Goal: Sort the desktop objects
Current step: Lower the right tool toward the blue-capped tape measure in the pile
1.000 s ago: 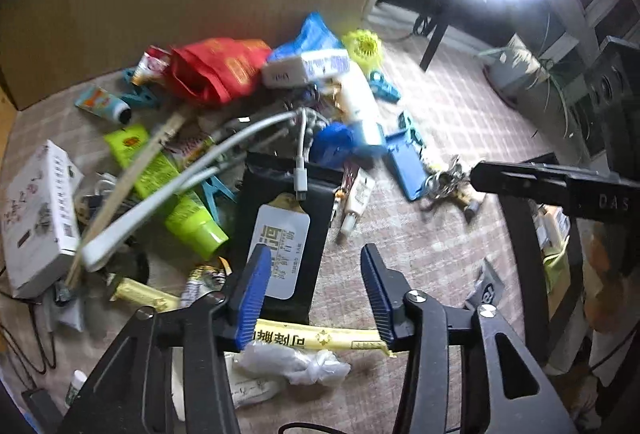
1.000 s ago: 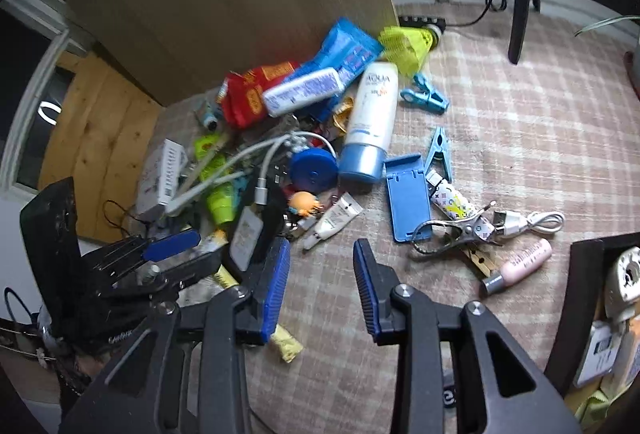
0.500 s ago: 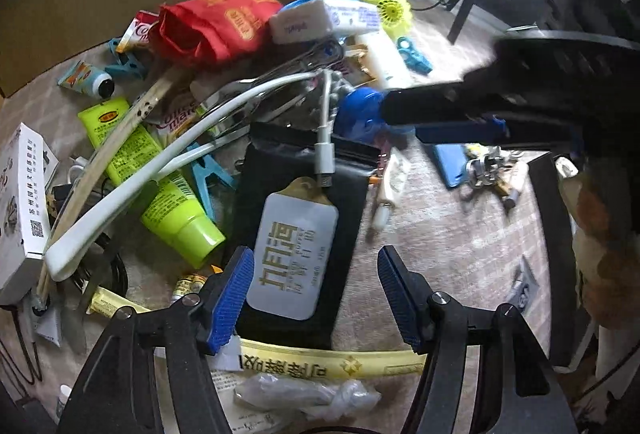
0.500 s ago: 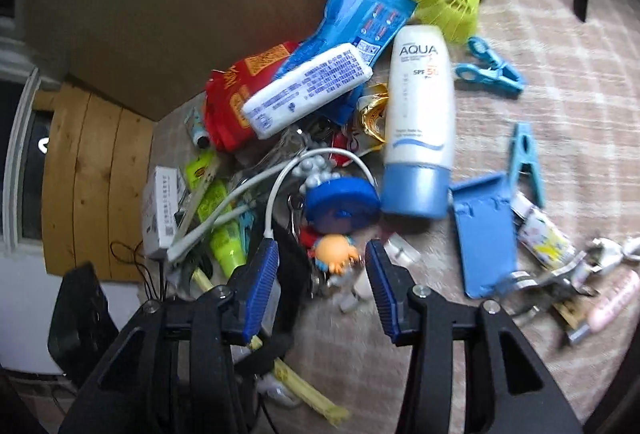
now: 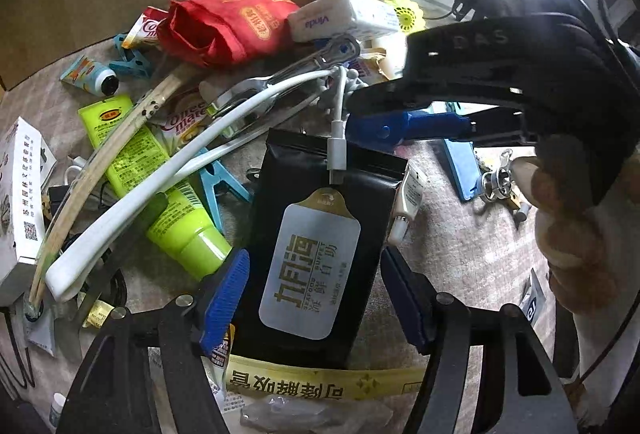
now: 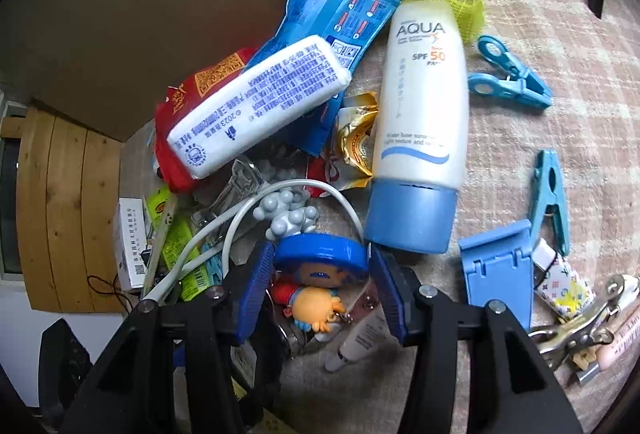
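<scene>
The left claw [image 5: 314, 298] stands wide open over the cluttered counter [image 5: 460, 246], gripping nothing, its blue pads flanking the lower end of a black pouch [image 5: 320, 234] that lies flat and runs off toward 12 o'clock. The right claw [image 6: 320, 290] is open too and holds nothing, with a blue-capped toy figure [image 6: 320, 270] sitting between its pads. A white sunscreen tube [image 6: 420, 130] lies just beyond at 1 o'clock, a tissue pack [image 6: 256, 106] at 11 o'clock.

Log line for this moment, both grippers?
left gripper: open, straddling black pouch | right gripper: open, around blue-capped toy figure
</scene>
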The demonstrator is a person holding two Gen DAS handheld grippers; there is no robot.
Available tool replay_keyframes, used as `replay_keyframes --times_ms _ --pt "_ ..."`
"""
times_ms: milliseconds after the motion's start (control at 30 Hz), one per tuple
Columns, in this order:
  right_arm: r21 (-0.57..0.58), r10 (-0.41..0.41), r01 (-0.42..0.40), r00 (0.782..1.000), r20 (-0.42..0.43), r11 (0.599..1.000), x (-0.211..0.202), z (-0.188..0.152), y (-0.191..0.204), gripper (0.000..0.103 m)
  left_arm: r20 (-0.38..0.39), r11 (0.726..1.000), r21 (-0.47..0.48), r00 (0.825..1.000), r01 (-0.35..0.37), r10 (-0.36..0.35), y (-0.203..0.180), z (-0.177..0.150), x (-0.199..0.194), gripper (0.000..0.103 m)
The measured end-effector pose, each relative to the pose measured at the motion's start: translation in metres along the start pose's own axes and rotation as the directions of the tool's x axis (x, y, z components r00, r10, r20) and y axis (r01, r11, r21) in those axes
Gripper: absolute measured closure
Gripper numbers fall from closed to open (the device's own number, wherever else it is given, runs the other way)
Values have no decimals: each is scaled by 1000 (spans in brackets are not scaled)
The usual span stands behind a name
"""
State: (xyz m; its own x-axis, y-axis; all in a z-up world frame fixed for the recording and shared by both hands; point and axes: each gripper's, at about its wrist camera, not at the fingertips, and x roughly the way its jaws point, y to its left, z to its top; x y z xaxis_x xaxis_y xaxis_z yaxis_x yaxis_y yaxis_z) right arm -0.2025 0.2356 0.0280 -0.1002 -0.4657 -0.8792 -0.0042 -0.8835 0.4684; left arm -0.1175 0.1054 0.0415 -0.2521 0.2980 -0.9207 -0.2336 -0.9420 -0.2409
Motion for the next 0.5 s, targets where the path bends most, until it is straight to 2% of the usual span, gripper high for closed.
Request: replay_keyframes --times_ms 233,333,500 --pt "-64 -47 47 999 -3 997 2 -10 13 53 9 1000 15 1000 -15 15 -5 -4 2 38" --pt "-96 -68 67 998 -11 993 4 -15 19 54 3 1000 28 1000 2 -2 -9 -8 1 38" --pt "-45 -24 22 999 -29 999 -2 -17 8 54 4 999 40 1000 5 -5 -11 -13 -2 45"
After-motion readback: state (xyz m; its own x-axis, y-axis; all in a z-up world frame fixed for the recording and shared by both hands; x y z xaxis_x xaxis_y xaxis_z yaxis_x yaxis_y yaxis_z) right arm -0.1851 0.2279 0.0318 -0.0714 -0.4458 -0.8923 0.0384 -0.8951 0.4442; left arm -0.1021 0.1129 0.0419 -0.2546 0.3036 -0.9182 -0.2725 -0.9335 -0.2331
